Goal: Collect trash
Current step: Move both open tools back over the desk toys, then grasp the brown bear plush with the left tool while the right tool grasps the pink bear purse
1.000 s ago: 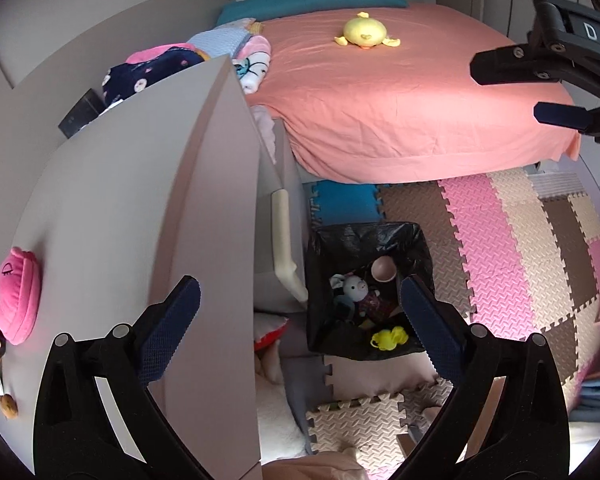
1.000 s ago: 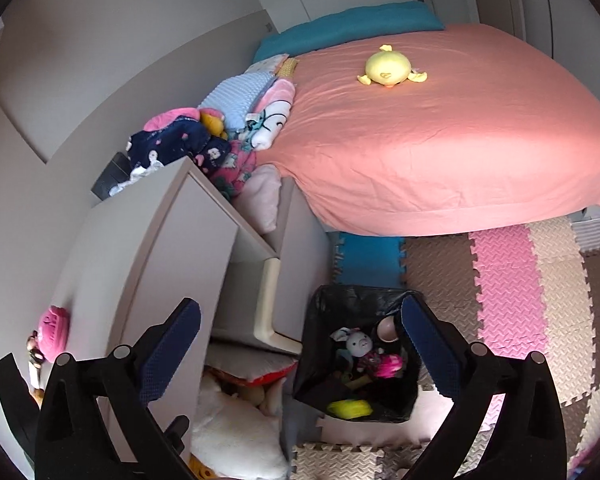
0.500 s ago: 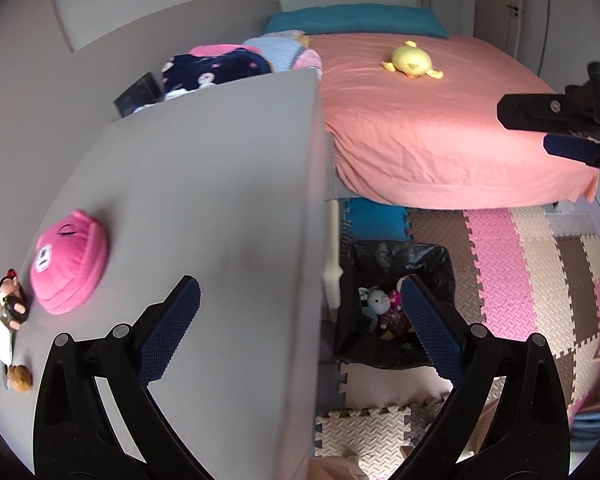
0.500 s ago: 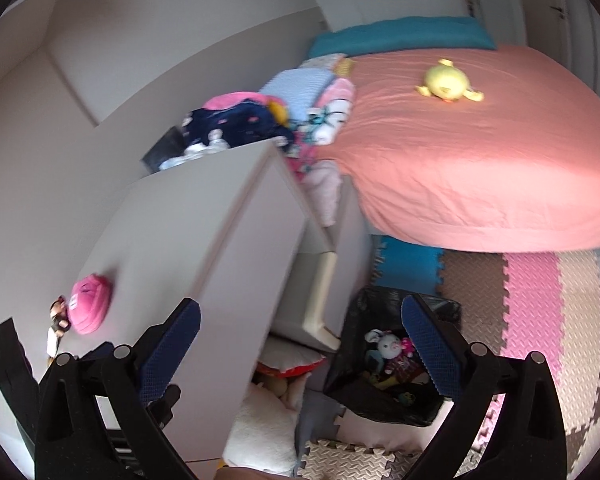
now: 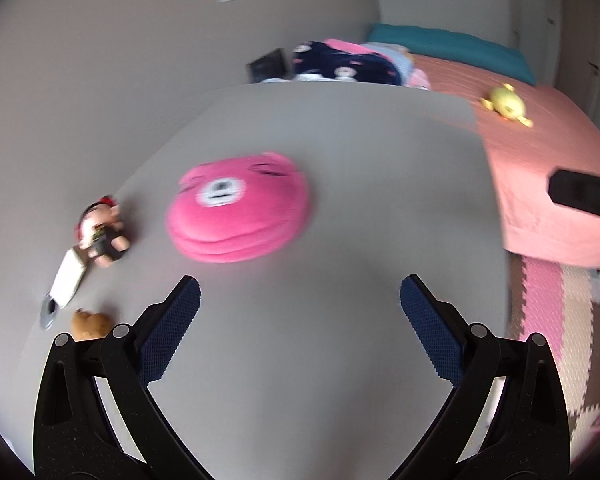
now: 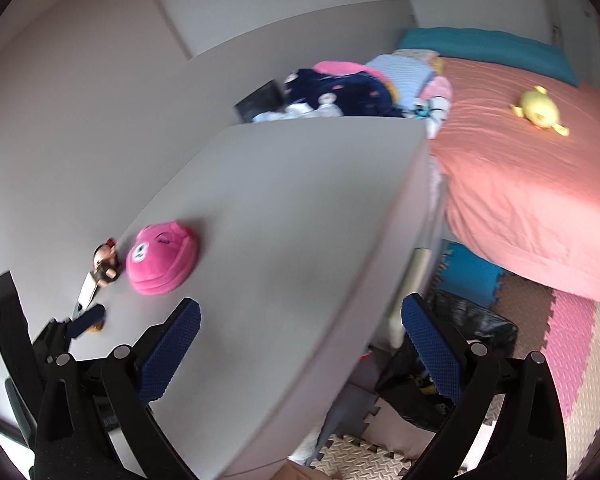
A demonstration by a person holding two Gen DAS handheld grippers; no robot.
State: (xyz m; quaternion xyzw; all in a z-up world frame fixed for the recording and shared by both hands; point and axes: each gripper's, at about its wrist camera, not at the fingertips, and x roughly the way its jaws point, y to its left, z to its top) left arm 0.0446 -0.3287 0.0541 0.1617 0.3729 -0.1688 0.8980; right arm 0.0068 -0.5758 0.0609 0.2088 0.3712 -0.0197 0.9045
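Left gripper (image 5: 300, 304): fingers spread wide, nothing between them, hovering over the grey desk top (image 5: 340, 208).
Right gripper (image 6: 300, 328): fingers also apart and empty, above the desk's right edge.
Left view only: the pink plush (image 5: 238, 208) fills the middle, blurred; beside it to the left lie a small doll (image 5: 100, 236), a white strip (image 5: 66, 280) and a small brown piece (image 5: 90, 324). The tip of the other gripper shows at the right edge.
Right view only: the black bin (image 6: 468, 332) on the floor beside the desk, partly hidden by the right finger, its contents too dark to tell; the left gripper's arm shows at the far left.
Change from a second ago: both views have swung up from the bin to the desk top; the bin has left the left view.
Room: pink bed (image 6: 540, 184) with a yellow toy (image 6: 540, 110), teal pillow (image 6: 484, 46), pile of clothes (image 6: 352, 88) behind the desk, foam puzzle mat (image 6: 572, 344).
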